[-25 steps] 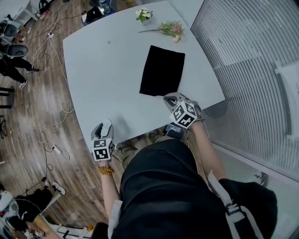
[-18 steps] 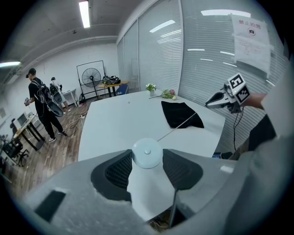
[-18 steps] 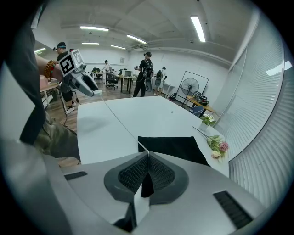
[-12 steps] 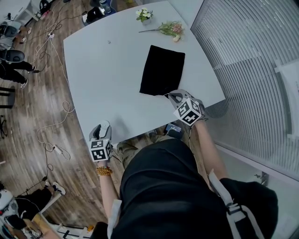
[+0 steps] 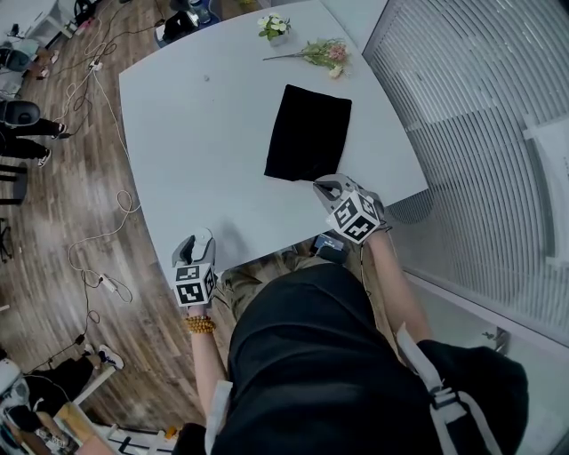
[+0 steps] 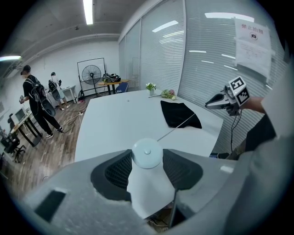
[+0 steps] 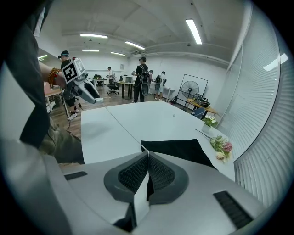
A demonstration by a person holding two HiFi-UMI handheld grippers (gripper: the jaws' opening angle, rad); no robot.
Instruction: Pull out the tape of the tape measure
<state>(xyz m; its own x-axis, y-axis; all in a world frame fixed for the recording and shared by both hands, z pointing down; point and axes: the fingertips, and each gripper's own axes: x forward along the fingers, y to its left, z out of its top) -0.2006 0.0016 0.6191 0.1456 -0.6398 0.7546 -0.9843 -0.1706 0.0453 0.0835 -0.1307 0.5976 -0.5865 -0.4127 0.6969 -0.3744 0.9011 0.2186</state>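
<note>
Left fingers (image 6: 115, 170) clamped on the tape measure (image 6: 147, 152), a round white case sitting between the pads. Right fingers (image 7: 133, 174) closed together on the end of the tape (image 7: 124, 128), which runs as a thin taut line across to the left gripper (image 5: 201, 240). The left gripper is held off the near edge of the worktop (image 5: 204, 133), over the floor side. The right gripper (image 5: 325, 188) is over the near right corner of the worktop, just beside the near edge of a black cloth (image 5: 308, 133).

The worktop is large, pale grey and matte with a rounded outline. The black cloth lies flat on its right half. At the far end are a loose flower stem (image 5: 325, 53) lying down and a small pot of white flowers (image 5: 274, 27), close together.

The room is an open office with a wood-plank floor (image 5: 62, 178) and cables (image 5: 107, 235) trailing across it at left. A glass partition with horizontal blinds (image 5: 471, 107) runs along the right. A standing fan (image 6: 92, 73) is at the far wall, with people (image 6: 34, 98) standing at left near desks. There are strip lights (image 7: 194, 30) on the ceiling.
</note>
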